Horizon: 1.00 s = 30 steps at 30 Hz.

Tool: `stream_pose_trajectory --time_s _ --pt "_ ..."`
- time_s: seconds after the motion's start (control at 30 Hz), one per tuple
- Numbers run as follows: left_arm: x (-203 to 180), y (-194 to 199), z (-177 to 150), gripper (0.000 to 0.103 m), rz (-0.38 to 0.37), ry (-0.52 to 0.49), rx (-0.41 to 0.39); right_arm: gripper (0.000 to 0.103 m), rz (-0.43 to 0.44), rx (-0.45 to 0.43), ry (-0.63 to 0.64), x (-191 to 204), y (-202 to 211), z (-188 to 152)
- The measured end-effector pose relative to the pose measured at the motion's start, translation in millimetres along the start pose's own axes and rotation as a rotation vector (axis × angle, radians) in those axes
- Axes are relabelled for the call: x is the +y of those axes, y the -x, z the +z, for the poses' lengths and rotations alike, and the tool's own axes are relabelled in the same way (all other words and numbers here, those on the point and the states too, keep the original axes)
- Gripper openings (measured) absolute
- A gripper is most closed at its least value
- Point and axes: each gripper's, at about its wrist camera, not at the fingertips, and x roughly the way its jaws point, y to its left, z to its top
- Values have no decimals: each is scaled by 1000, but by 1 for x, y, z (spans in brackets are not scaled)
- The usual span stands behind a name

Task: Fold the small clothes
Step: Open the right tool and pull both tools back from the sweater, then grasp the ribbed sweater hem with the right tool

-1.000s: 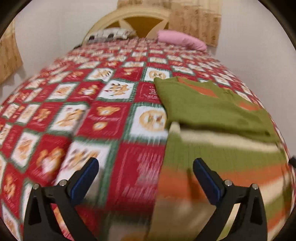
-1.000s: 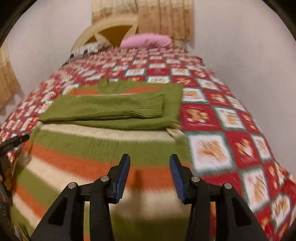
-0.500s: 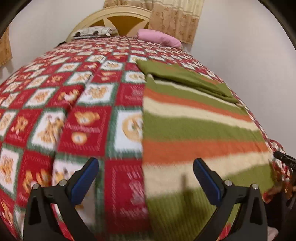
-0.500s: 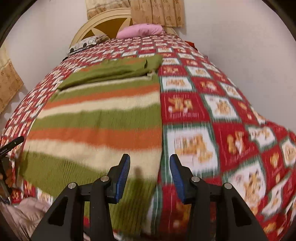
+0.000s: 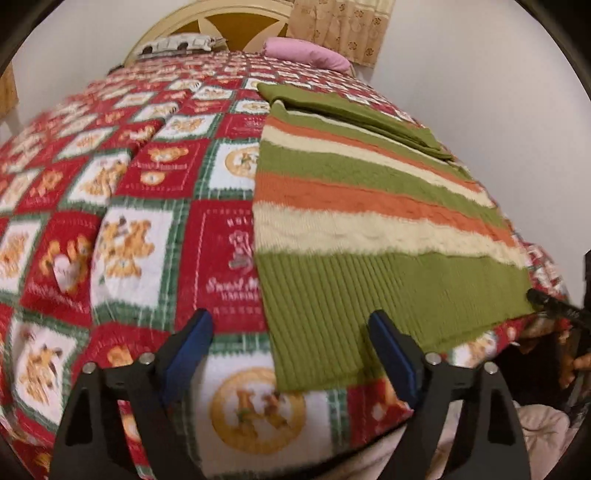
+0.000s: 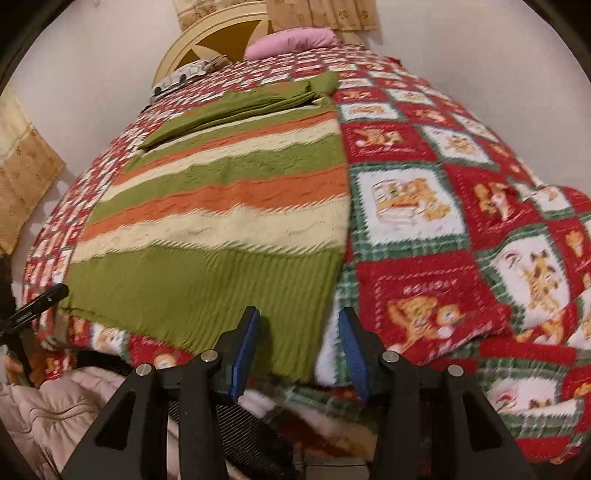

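Note:
A knitted sweater (image 5: pixel 351 229) with green, orange and cream stripes lies flat on the bed, its green sleeves (image 5: pixel 354 110) folded across the chest at the far end. Its ribbed green hem (image 5: pixel 369 295) lies along the bed's near edge. My left gripper (image 5: pixel 288 325) hovers over the hem's left corner; its jaws are closing, wide apart, and the pads touch no cloth. In the right wrist view the same sweater (image 6: pixel 221 221) shows, and my right gripper (image 6: pixel 299 317) stands half open above the hem's right corner (image 6: pixel 317 295), gripping nothing.
A red Christmas quilt (image 5: pixel 129 221) covers the bed. A pink pillow (image 5: pixel 306 53) and a patterned pillow (image 5: pixel 177 43) lie by the cream headboard (image 5: pixel 221 22). A pale padded garment (image 6: pixel 55 406) lies below the bed's near edge. A white wall runs along the right.
Both grippers drew back from the folded sleeves toward the foot of the bed, so the whole striped body and its hem came into view. The left jaws narrowed a little.

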Motion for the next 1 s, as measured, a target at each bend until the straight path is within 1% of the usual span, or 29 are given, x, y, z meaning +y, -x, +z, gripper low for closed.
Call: stream_pose_trajectory --time_s 0.03,0.07,0.1,0.2,0.37,0.4,0.43,0.47,0.5,0.6,0.63,0.67,0.7,0.73,0.77,0.8,0.87,0.9,1.0 --pt "2 1 -2 85 -19 14 6 46 5 4 4 2 0 -1" --pt "5 3 -3 82 -38 33 12 46 4 11 16 5 -1 -2" --pt "5 3 -3 79 -43 41 14 46 4 20 25 7 -2 -4" --pt "5 2 -3 74 -45 52 32 46 12 44 21 9 -4 -8" --pt "-4 3 -5 73 -65 31 39 46 24 47 7 7 -5 -13" --pt "-6 3 -4 65 -75 27 39 46 34 53 -7 5 -7 -13" --pt "-8 4 -4 60 -92 25 43 46 42 55 -11 5 -8 -14" --pt "-11 5 -4 57 -106 20 47 42 50 56 -11 6 -9 -15" --pt "-12 4 -2 57 -107 17 49 37 61 56 -10 6 -10 -16" --pt "-12 4 -2 57 -107 14 47 30 100 53 -22 4 -11 -16" --pt "-12 4 -2 56 -109 16 46 29 107 52 -25 4 -11 -16" --pt "-11 4 -2 53 -106 19 45 25 120 53 -30 3 -11 -16" --pt "-10 3 -2 48 -98 19 45 16 140 55 -36 3 -11 -16" --pt "-9 3 -3 44 -86 21 46 12 155 57 -40 3 -11 -16" --pt "-7 3 -2 36 -68 28 47 8 161 59 -39 5 -11 -16" --pt "-5 3 -2 24 -62 36 48 7 152 59 -26 7 -10 -15" --pt "2 2 0 12 -76 75 57 5 154 58 -21 8 -8 -14" --pt "5 2 0 12 -99 97 62 4 173 54 -34 8 -6 -13" --pt "11 1 2 12 -142 138 77 4 277 30 -102 1 2 -7"
